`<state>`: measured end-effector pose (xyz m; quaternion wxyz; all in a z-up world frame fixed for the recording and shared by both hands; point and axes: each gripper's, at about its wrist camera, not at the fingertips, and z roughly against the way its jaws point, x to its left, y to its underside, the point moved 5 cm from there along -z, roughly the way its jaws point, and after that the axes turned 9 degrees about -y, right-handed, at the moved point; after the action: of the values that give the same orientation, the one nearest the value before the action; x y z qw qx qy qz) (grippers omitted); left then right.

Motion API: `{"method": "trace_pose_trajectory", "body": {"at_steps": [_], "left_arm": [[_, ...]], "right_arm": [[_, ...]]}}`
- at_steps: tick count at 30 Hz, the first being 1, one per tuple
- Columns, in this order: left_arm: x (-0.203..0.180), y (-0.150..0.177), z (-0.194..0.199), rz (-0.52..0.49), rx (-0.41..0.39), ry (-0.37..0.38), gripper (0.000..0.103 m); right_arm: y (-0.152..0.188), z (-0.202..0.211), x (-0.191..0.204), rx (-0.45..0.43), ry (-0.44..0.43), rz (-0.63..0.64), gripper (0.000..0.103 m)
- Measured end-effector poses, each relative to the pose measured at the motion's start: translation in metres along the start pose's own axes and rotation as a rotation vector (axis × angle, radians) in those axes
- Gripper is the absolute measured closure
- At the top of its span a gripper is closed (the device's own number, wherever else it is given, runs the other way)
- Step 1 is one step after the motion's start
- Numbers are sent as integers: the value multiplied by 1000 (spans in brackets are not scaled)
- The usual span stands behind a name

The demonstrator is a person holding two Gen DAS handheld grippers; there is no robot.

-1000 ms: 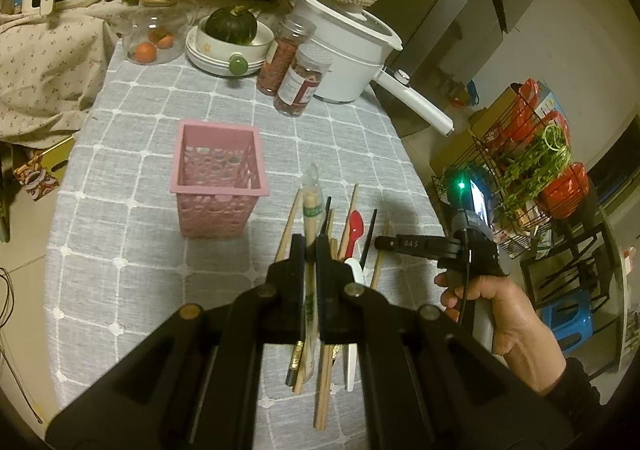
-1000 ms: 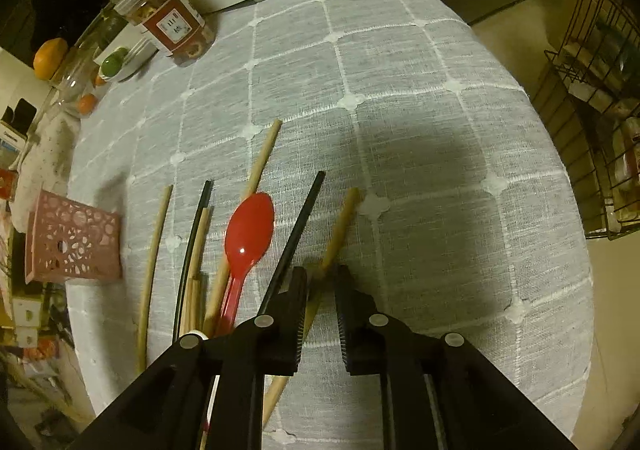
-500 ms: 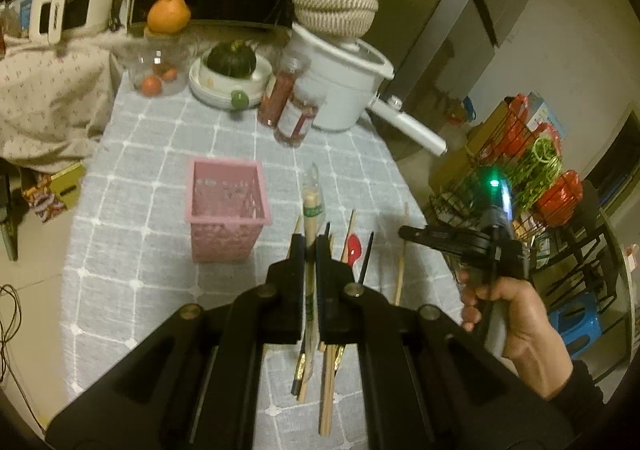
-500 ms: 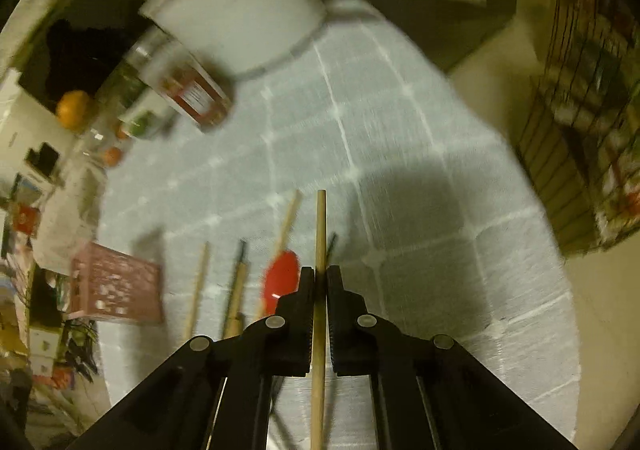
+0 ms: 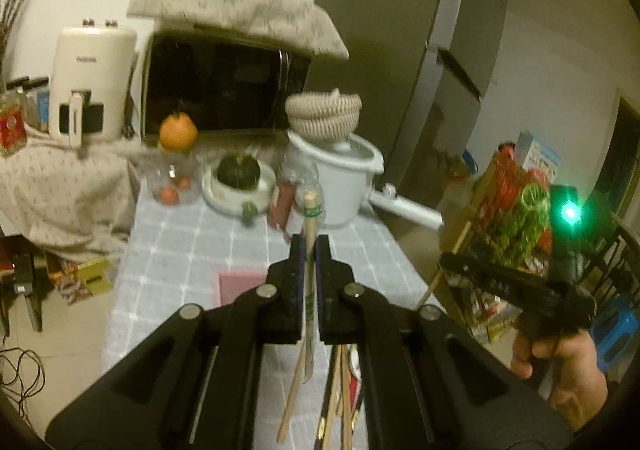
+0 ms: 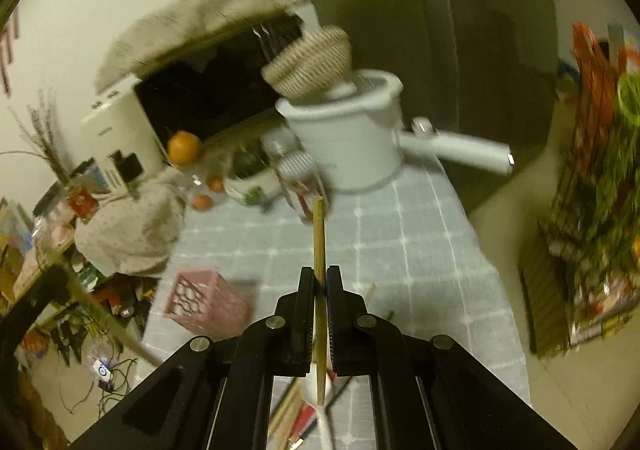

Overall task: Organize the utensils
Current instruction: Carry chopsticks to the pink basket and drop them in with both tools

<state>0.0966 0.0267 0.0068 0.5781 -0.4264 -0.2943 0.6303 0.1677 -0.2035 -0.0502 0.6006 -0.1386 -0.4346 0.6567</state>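
My right gripper (image 6: 319,286) clenches a bare wooden chopstick (image 6: 319,234) pointing twelve o'clock; the pink perforated plastic basket (image 6: 200,304) sits at nine o'clock; my left gripper (image 5: 309,254) grasps plastic-wrapped chopsticks (image 5: 311,209).

Pink basket (image 5: 240,284) mostly hidden behind the left gripper (image 5: 310,250). Loose chopsticks (image 5: 336,402) cut off at the near edge. Wire rack (image 6: 596,209) at far right smeared by blur, contents unreadable. Jar labels (image 6: 304,185) illegible.

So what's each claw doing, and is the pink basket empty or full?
Left claw: shut on wrapped chopsticks, lifted.
Right claw: shut on bare wooden chopstick, lifted.
Pink basket: upright on the table; inside not visible.
Loose utensils: lying flat on tablecloth.
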Motion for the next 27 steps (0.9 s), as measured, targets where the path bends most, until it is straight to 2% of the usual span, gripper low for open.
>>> {"method": "trace_pose_trajectory", "body": {"at_steps": [3,7,10,14,21,27], "left_arm": [[8,-12,0,32,-70,-5,97],[17,-22,-3,45,-170,-48,97],[22,-24,-12,43,-195,-78,97],[30,-17,-31,31,-183,-129,97],[49,-2,-74,61,-83,-173,97],[54,11,-101,41,3,-198,98]], "right_arm": [[-8,4,13,-42,7,43,97],[-13,4,28,-62,-20,55,97],[-16,2,37,-67,-42,66,97],[-15,-2,47,-69,-66,81,97],[-8,-6,57,-53,-102,92,97],[-13,1,76,-54,-155,115,97]]}}
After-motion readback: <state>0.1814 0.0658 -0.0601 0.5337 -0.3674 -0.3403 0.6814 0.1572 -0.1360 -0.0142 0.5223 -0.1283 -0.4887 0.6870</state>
